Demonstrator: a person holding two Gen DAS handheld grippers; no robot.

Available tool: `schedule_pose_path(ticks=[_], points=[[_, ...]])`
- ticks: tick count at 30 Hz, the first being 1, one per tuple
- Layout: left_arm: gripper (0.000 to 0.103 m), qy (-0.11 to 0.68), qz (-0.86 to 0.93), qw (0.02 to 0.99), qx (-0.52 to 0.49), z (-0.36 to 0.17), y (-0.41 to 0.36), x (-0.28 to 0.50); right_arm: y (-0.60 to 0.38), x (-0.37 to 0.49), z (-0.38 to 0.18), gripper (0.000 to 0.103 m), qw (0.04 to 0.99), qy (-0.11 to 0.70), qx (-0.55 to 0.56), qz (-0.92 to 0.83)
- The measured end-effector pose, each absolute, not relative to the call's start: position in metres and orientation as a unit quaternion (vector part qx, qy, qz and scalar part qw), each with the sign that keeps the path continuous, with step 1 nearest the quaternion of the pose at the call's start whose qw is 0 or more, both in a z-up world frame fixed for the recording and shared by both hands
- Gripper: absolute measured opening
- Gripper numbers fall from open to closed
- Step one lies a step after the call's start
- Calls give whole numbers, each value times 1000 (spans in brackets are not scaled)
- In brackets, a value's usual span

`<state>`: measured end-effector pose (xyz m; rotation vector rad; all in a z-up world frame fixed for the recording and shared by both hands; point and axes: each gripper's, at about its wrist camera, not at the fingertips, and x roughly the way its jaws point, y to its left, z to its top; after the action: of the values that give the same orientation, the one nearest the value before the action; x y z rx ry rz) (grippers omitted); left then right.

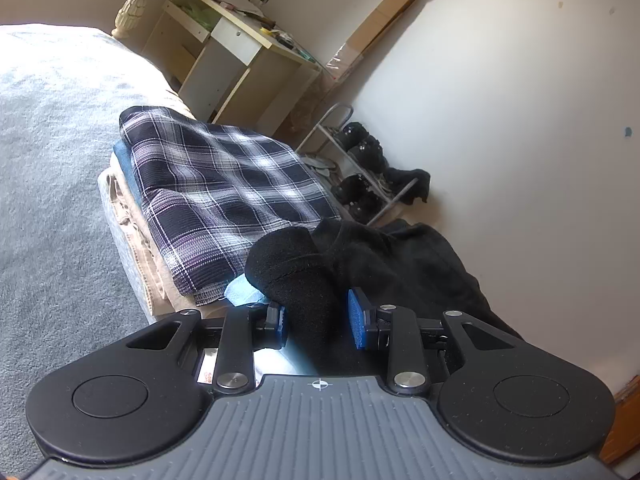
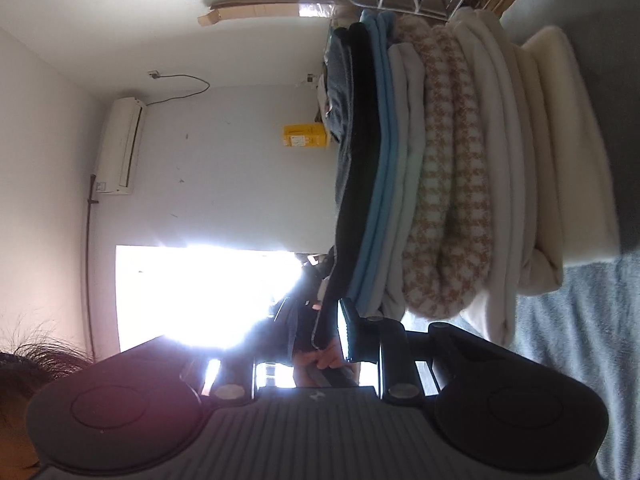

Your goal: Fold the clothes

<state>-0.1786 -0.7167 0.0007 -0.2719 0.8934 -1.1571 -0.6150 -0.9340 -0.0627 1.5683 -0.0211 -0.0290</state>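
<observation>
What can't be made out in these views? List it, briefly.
Right wrist view: window glare hides whether the right gripper holds anything.
Left wrist view: the body of the left gripper cuts off the black garment.
Left wrist view: the plaid cloth covers most of the pile.

White walls (image 1: 500, 100), a cluttered desk (image 1: 240, 40), and a glaring bright window (image 2: 200, 296).

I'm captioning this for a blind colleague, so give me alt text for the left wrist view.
The left gripper is shut on a black garment lying on a grey-blue bed cover. Beside it sits a stack of folded clothes topped by a navy plaid garment; a shoe rack stands by the white wall behind.
</observation>
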Motion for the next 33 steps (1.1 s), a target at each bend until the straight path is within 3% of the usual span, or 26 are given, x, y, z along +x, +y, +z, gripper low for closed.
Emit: schedule_pose_path(ticks=[7, 23, 33], points=[[29, 406, -524, 739, -120, 2, -717, -180, -926, -602, -70, 32, 702, -2, 712, 24], [29, 408, -522, 739, -122, 3, -717, -180, -936, -586, -51, 33, 705, 1, 707, 51], [29, 410, -523, 736, -126, 1, -718, -179, -946, -596, -67, 33, 686, 3, 727, 14]])
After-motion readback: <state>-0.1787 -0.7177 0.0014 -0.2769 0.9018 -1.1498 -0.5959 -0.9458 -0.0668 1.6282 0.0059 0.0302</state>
